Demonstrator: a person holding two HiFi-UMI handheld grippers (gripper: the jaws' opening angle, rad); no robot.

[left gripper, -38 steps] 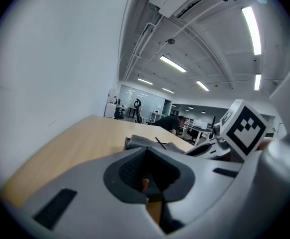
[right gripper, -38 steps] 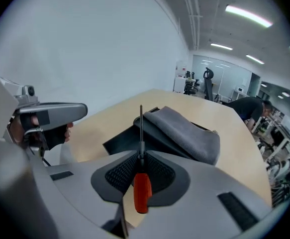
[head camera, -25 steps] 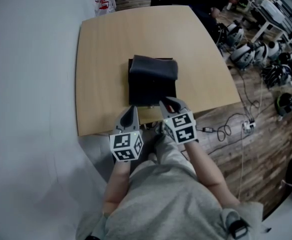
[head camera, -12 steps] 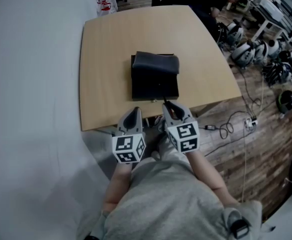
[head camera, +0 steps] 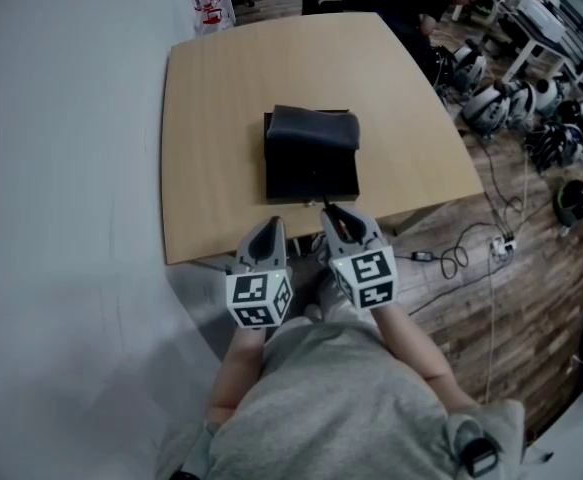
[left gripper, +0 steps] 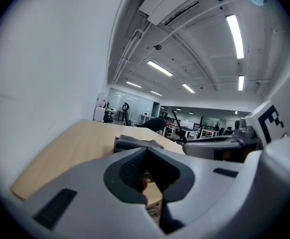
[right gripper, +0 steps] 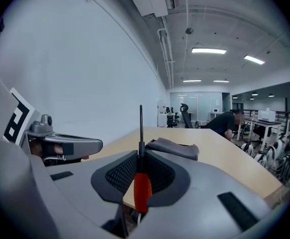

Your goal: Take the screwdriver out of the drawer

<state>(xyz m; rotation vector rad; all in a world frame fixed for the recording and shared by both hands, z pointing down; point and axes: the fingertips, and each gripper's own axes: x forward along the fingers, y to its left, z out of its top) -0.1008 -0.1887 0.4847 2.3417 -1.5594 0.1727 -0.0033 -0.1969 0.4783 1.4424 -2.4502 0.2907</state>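
Even, cool indoor light from ceiling strip lights, mild glare on those tubes, faint soft shadows on the tabletop, strong fisheye bending and dark vignette at the edges, near left gripper slightly soft.

An open-plan office: rows of desks, swivel chairs, ceiling strip lights, cables on the wood floor.

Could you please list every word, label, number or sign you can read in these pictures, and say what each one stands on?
No text can be read in any view.
Marker cubes on the left gripper and right gripper: black-and-white square patterns only, no letters.
White object beyond the table's far edge: red print, too small and blurred to read.
Screwdriver and dark drawer box: no label visible.
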